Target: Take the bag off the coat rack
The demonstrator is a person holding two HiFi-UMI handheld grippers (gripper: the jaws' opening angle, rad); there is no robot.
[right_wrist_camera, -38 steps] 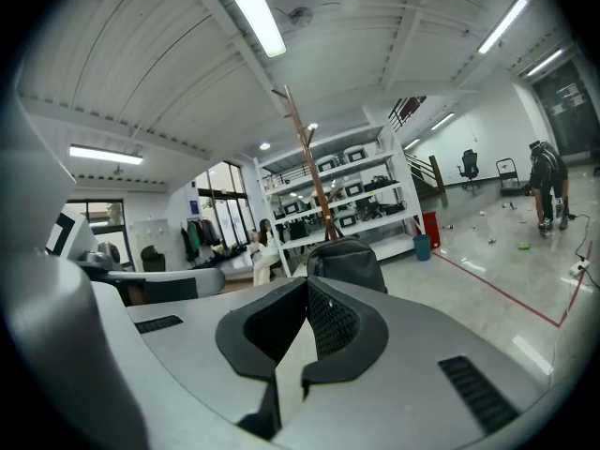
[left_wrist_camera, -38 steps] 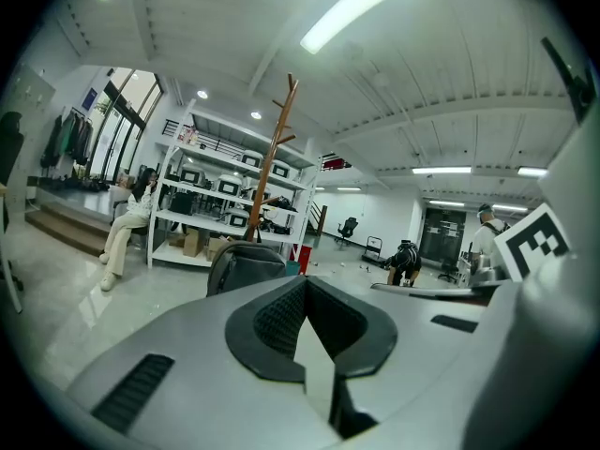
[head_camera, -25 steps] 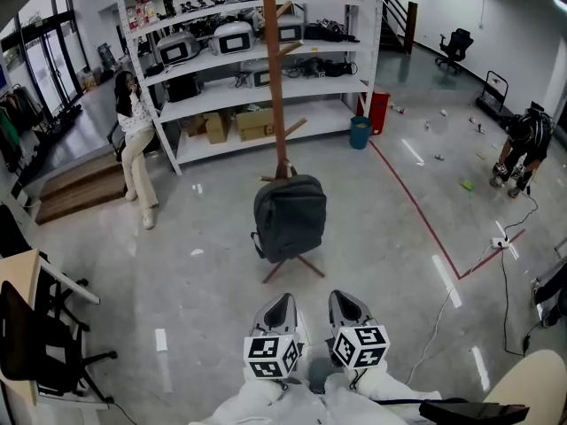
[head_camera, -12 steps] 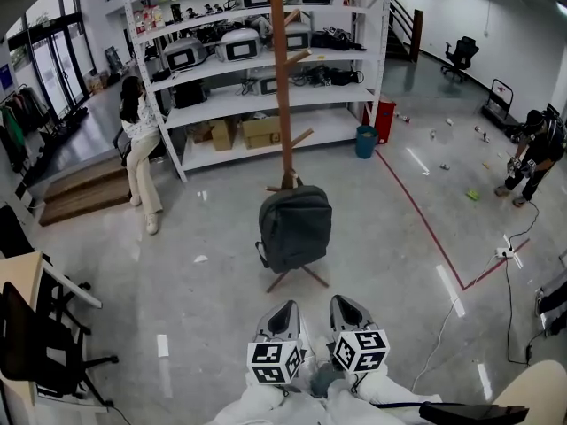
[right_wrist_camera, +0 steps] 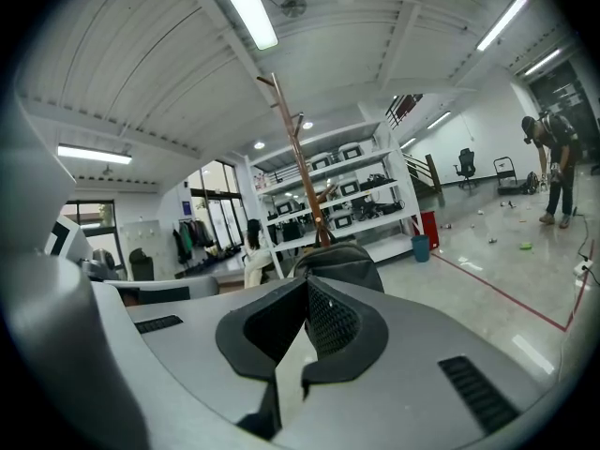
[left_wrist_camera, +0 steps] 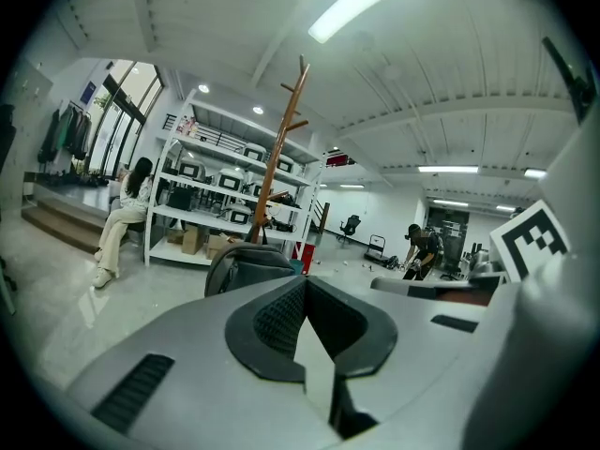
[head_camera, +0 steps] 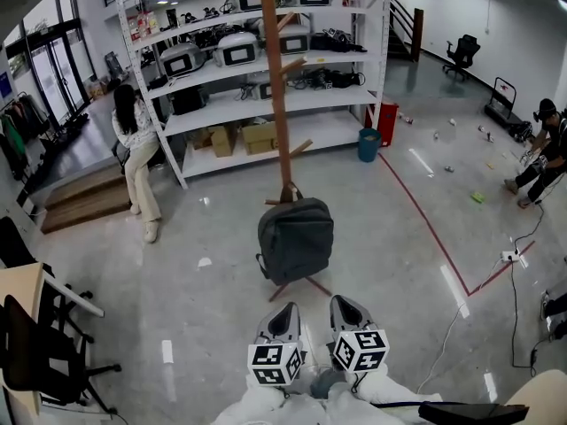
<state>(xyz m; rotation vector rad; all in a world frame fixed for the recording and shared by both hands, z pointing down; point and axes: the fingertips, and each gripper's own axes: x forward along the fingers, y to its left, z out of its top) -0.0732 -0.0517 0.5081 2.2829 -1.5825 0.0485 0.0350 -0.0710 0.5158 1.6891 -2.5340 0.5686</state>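
Showing rack feet (head_camera: 280,290) under bag (head_camera: 296,239): head view only, not L/R gripper views.

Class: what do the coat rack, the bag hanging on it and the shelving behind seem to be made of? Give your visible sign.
Coat rack: likely wood, a smooth reddish-brown pole with angled pegs.
Bag: probably woven fabric, matte dark grey, with a soft sagging shape.
Shelving: seemingly white-painted metal, with thin uprights and flat boards.
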